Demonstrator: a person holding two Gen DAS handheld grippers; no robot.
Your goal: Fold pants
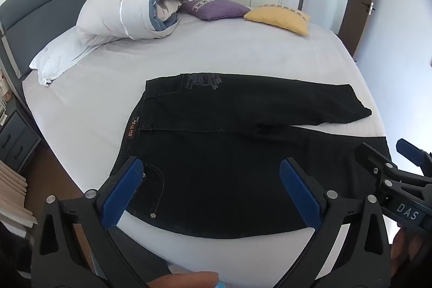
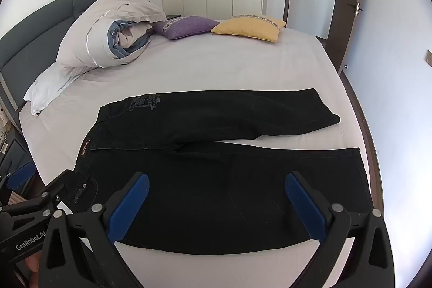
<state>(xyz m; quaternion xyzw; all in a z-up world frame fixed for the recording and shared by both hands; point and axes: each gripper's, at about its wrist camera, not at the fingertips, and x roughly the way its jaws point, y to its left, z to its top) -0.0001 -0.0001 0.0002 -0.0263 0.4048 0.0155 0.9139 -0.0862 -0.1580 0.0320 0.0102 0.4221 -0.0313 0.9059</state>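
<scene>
The pants (image 2: 216,180) lie spread flat on the bed (image 2: 243,66), dark denim with the waistband at the left end and the two legs running out to the right, so their long axis goes side to side across both views. The legs part at the crotch into a narrow V: the far leg (image 2: 243,112) slants slightly away, with a pale printed design near its hip, and the near leg (image 2: 270,180) lies along the edge of the bed closest to the cameras. The left gripper (image 1: 210,180) hovers over the waist end of the near leg, its blue pads spread wide with nothing between them, and the pocket seam shows just inside its left finger. The right gripper (image 2: 216,193) hovers further along that same leg toward the cuff, jaws likewise wide apart and empty. Each tool is thus already nearer its own end of the pants, and the cloth lies straight ahead of and below the fingers. By my judgement no fold is made yet; the likely first move is to bring one leg across onto the other, along the long axis. Beyond the pants, toward the headboard, sit a rolled quilt (image 2: 108,31), a purple cushion (image 2: 186,27) and a yellow cushion (image 2: 248,27), all well apart from the denim.
</scene>
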